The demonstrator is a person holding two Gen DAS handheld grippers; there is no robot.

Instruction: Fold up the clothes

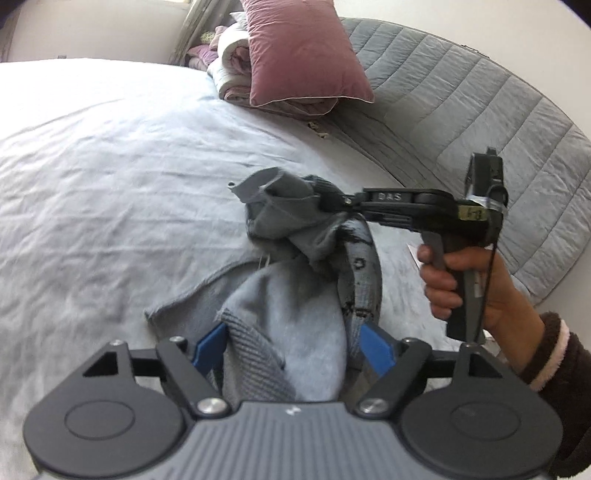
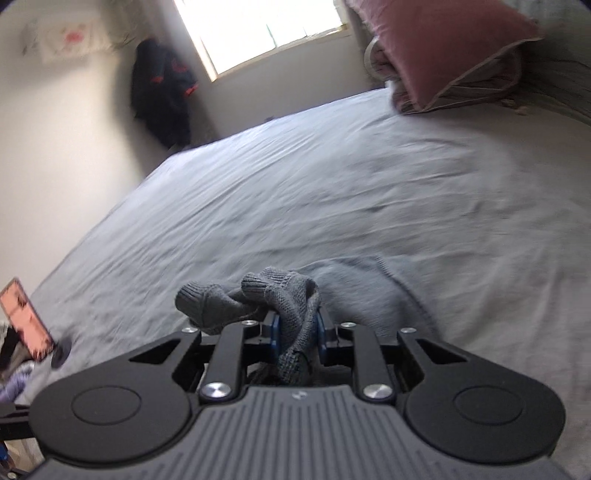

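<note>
In the left wrist view, the left claw [image 1: 295, 345] sits at the bottom middle of the frame. Its two blue fingers [image 1: 210, 345] are spread wide, and the grey sweater [image 1: 284, 291] bunches up between them. I cannot tell if they squeeze it. The sweater lies on the bed [image 1: 110, 166], which has a pale sheet. In the middle right, the right claw [image 1: 325, 201] pinches a lump of the sweater and lifts it up. A hand [image 1: 461, 280] in a dark fuzzy sleeve [image 1: 554, 365] holds its handle. A pink pillow [image 1: 303, 51] rests on folded blankets [image 1: 232, 62] at the top.

In the right wrist view, the right claw [image 2: 297, 332] is at the bottom middle. Its blue fingers [image 2: 274, 332] are pressed close on the knit sweater [image 2: 291, 306]. More sweater lies on the bed [image 2: 332, 184] just behind. A bright window [image 2: 266, 29] is at the top, and dark clothes [image 2: 162, 88] hang in the upper left.
</note>
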